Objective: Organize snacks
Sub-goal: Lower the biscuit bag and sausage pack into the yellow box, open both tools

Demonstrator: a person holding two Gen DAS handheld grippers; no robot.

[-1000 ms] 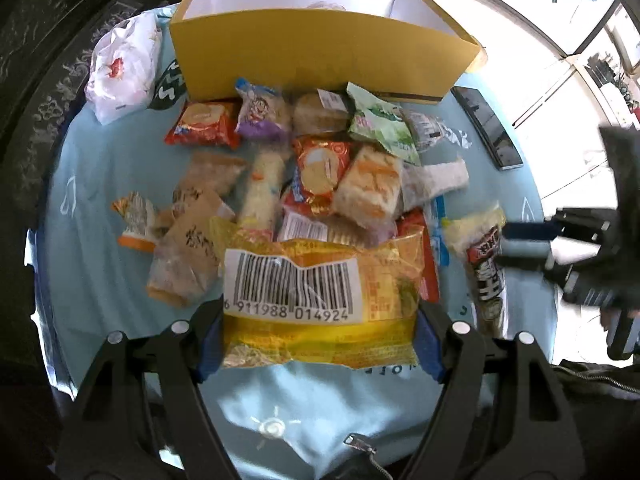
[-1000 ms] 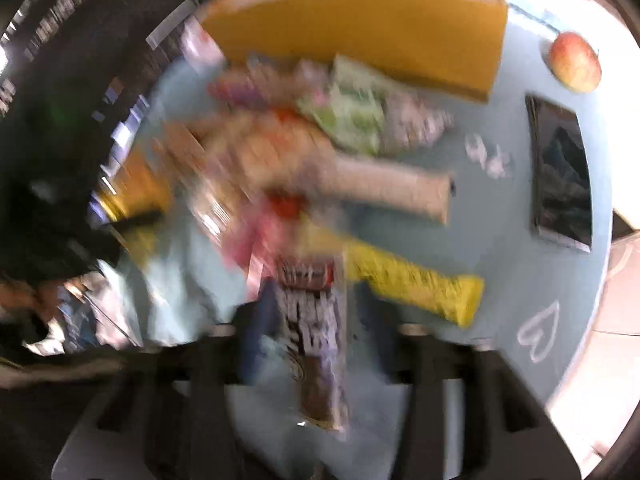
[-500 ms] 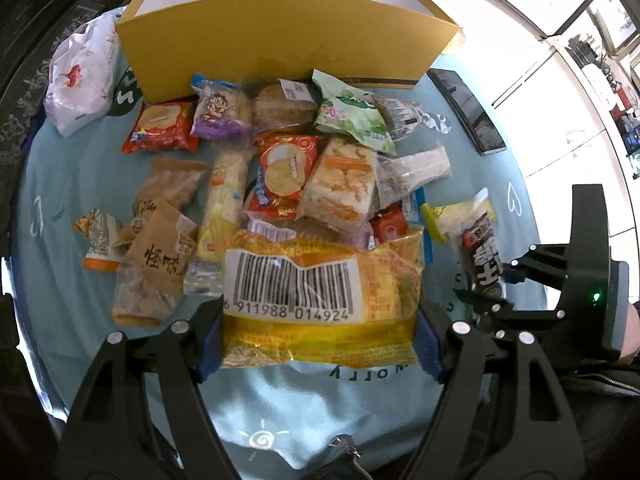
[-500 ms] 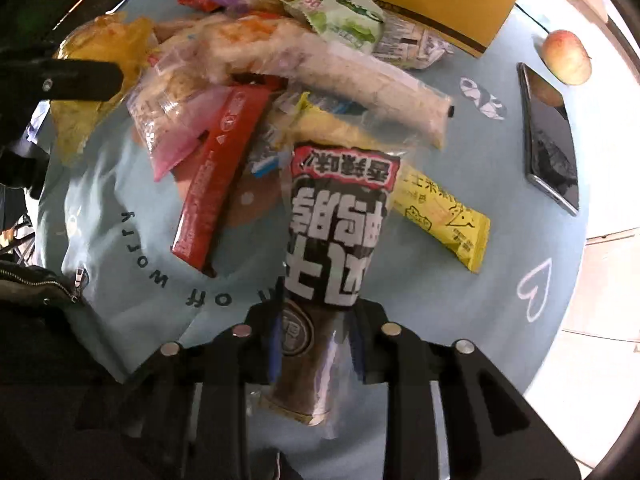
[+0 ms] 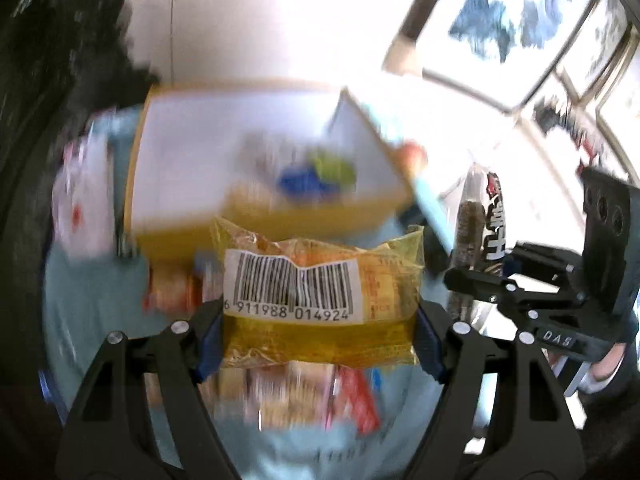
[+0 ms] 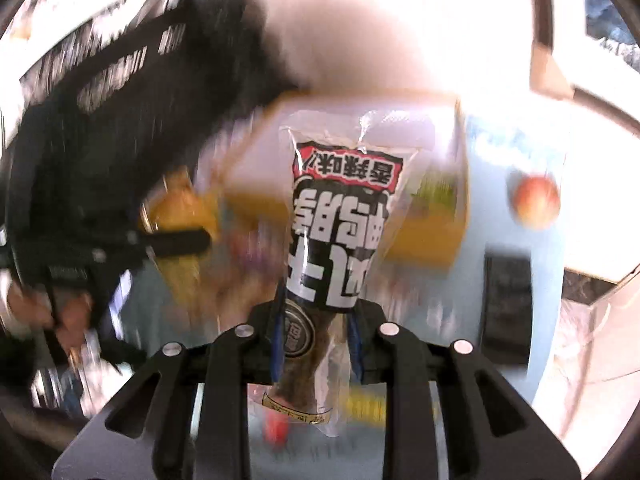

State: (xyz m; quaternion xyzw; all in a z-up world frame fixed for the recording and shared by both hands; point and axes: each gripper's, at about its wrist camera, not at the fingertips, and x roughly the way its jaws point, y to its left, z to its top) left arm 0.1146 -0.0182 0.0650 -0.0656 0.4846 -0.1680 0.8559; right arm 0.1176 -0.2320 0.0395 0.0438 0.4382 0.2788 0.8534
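Here the left claw (image 5: 318,320) clamps a crinkly yellow barcoded packet (image 5: 320,292); the right claw (image 6: 316,344) pinches a black-and-white pouch (image 6: 340,216).

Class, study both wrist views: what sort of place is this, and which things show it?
Probably a room in a home: a table under a pale blue cloth, packaged snacks beside a yellow box, an apple, and bright windows behind.

You face a round table draped in a pale blue cloth (image 5: 92,296), a bright white wall (image 5: 248,20) behind it, dark carved furniture (image 5: 44,40) at left, and sunlit framed windows (image 5: 520,28) at right.
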